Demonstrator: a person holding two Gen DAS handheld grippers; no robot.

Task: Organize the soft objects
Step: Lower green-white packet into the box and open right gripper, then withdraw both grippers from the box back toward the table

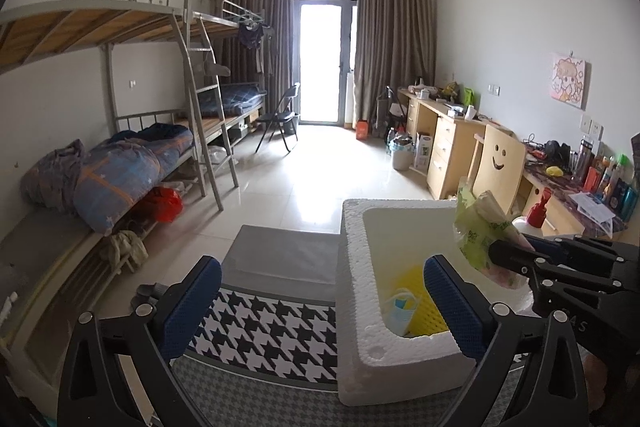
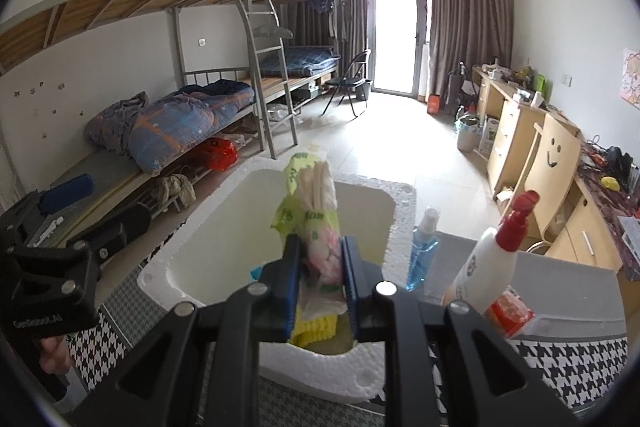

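A white foam box (image 1: pixel 356 267) (image 2: pixel 400 223) stands on a houndstooth cloth (image 1: pixel 272 331). In it lie a yellow sponge-like pad (image 1: pixel 418 287) (image 2: pixel 316 329) and a pale mask-like item (image 1: pixel 400 311). My right gripper (image 2: pixel 320 251) (image 1: pixel 500 255) is shut on a soft green and pink tissue pack (image 2: pixel 316 223) (image 1: pixel 478 227) and holds it upright over the box. My left gripper (image 1: pixel 320 307) is open wide. One blue pad hangs over the box's inside and the other over the cloth, with nothing gripped. In the right wrist view it shows at the left edge (image 2: pixel 52 267), held by a hand.
A blue spray bottle (image 2: pixel 422 255) and a white bottle with a red cap (image 2: pixel 492 259) (image 1: pixel 536 215) stand right of the box. A grey slab (image 1: pixel 280 255) lies behind the cloth. Bunk beds (image 1: pixel 120 167) line the left wall, desks and a smiley chair (image 1: pixel 500 163) the right.
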